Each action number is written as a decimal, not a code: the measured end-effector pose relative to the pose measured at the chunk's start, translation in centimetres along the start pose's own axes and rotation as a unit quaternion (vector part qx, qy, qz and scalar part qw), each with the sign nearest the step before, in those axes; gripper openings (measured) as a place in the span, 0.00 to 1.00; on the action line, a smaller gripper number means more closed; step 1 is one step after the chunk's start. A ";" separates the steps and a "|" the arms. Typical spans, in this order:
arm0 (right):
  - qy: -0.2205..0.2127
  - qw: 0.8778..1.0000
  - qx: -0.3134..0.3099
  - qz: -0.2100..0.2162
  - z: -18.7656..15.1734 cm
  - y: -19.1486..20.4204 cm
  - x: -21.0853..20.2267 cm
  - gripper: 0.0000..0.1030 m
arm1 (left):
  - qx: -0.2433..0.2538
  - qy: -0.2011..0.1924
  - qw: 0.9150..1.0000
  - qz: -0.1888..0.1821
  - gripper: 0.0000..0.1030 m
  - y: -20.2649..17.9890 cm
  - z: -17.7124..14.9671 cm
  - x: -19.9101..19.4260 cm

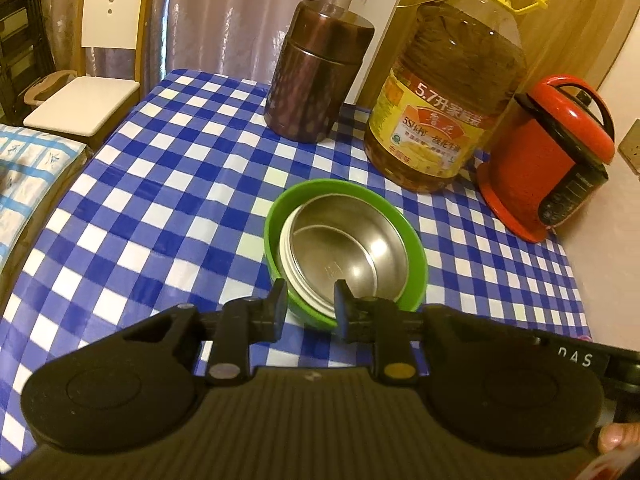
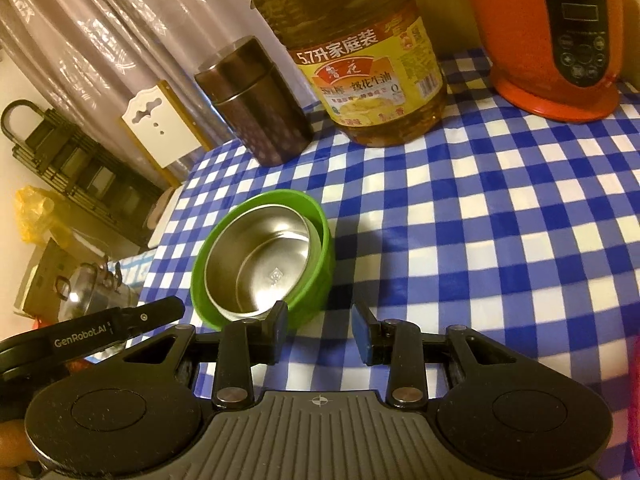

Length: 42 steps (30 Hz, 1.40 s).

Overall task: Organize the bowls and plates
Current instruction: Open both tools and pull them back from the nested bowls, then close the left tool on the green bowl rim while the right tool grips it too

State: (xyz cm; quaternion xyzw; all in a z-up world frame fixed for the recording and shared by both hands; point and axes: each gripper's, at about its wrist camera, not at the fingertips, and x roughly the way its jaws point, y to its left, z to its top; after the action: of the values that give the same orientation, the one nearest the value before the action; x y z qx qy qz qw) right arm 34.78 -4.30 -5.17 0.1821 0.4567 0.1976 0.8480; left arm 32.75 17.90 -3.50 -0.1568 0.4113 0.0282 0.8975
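With the steel bowl [image 1: 340, 248] nested crooked in the green bowl [image 1: 412, 236] on the checked table [image 1: 160, 200], both the left gripper [image 1: 310, 306] and the right gripper [image 2: 320, 330] stand released and empty, so I would draw them back gently, not touching the rim

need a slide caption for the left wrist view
Left gripper open at the near rim of a steel bowl nested in a green bowl on a checked tablecloth.

I see a blue-and-white checked tablecloth [image 1: 160, 208]. At its far edge stand a dark brown lidded canister [image 1: 316, 72], a big yellow-capped cooking-oil bottle [image 1: 444, 92] and a red electric cooker [image 1: 552, 156]. A white-backed chair [image 1: 96, 52] sits beyond, before a curtain [image 1: 240, 12].
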 end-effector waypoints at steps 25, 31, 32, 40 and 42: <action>-0.015 0.999 0.026 0.016 -0.1 -0.7 0.9 0.41 | -0.095 -0.012 0.995 -0.021 0.36 2.5 -0.4 1.9; -0.027 0.998 0.037 0.030 0.8 -1.2 2.3 0.41 | -0.122 -0.038 0.991 -0.026 0.39 3.4 -0.1 3.3; -0.031 0.998 0.039 0.033 0.9 -1.2 2.5 0.41 | -0.127 -0.042 0.991 -0.028 0.39 3.4 -0.1 3.5; -0.046 0.996 0.063 0.052 1.2 -2.0 4.8 0.49 | -0.131 -0.059 0.989 -0.039 0.39 3.3 0.0 5.1; -0.045 0.995 0.066 0.055 1.2 -2.1 5.5 0.49 | -0.138 -0.059 0.988 -0.038 0.39 3.5 0.1 5.8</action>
State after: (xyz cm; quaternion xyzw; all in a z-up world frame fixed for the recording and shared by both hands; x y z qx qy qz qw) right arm 38.90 -3.50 -9.42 0.2715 0.4195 0.2049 0.8417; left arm 35.98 20.77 -8.67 -0.2927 0.3440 0.0601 0.8902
